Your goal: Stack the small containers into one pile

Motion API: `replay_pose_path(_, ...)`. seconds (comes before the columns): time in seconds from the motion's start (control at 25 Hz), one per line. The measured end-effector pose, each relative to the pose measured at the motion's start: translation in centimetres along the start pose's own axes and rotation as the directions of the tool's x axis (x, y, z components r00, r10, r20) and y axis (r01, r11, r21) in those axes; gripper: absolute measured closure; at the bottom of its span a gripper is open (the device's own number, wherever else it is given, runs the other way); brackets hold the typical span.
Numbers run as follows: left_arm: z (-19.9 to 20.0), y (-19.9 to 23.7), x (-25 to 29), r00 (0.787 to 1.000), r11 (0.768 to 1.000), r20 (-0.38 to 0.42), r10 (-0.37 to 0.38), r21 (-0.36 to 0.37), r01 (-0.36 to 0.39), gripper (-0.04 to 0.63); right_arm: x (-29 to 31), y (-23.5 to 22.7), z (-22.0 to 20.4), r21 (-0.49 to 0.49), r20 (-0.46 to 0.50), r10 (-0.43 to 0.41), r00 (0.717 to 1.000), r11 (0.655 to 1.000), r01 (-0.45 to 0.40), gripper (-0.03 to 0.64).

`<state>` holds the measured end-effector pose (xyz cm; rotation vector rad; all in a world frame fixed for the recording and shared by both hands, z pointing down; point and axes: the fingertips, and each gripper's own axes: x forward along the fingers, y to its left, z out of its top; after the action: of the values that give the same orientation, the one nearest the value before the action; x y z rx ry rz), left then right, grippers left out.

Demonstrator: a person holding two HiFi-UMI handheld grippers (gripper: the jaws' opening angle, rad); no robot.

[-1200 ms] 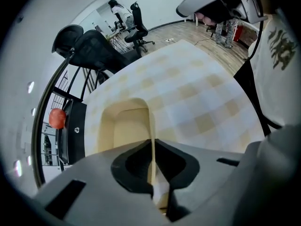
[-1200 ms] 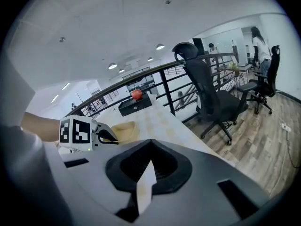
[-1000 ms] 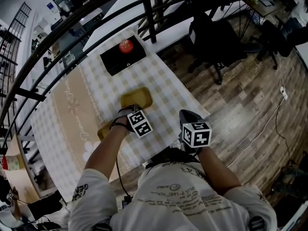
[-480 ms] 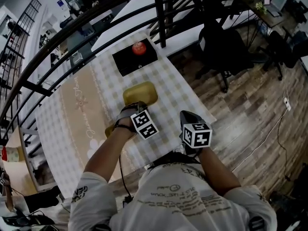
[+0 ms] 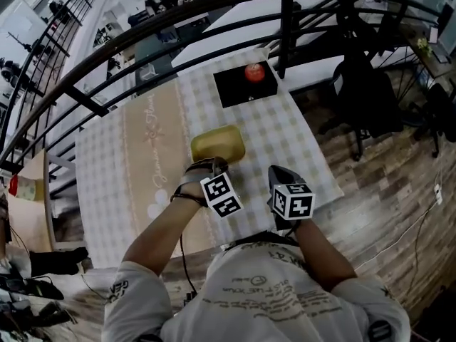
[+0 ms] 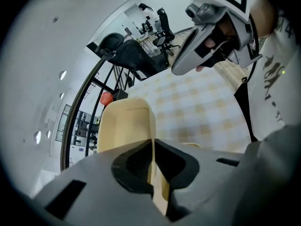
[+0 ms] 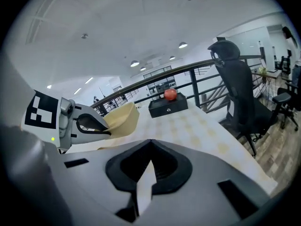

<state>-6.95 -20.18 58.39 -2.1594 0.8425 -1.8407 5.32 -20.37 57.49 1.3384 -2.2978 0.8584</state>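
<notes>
A yellow oblong container [image 5: 217, 145] is held by its near rim in my left gripper [image 5: 208, 164], which is shut on it. In the left gripper view the rim [image 6: 152, 140] runs between the closed jaws and the container [image 6: 124, 126] stretches away from them. From the right gripper view the container [image 7: 120, 119] hangs tilted above the checked tablecloth [image 7: 188, 126], held by the left gripper [image 7: 96, 125]. A pale rim [image 6: 190, 145] peeks out just past the left jaws. My right gripper [image 5: 279, 172] hovers to the right with its jaws together and nothing in them.
A black box [image 5: 246, 85] with a red apple [image 5: 254, 72] on it stands at the table's far end. A dark railing [image 5: 285, 20] curves behind the table. An office chair [image 7: 237, 93] stands on the wooden floor [image 5: 385, 191] to the right.
The head view has swung, so the table sits more to the right. The left gripper keeps its hold on the container. A second yellow container seen beside the left hand no longer shows.
</notes>
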Motion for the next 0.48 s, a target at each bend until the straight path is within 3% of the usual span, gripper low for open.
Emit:
replay_pose_path(0.28, -5.3, -1.8, -2.2, 0.999, 0.996, -0.052, -0.014, -0.084, 0.010, 0.577, 2.6, 5.9, -0.3, -0.066, -0.034, 0.101, 0.994, 0.992, -0.103, 0.614)
replay_pose_path(0.48, -6.9, -4.1, -2.7, 0.996, 0.992, -0.059, -0.061, -0.111, 0.054, 0.577, 3.3, 8.2, -1.0, -0.089, -0.058, 0.129, 0.990, 0.987, -0.134, 0.614)
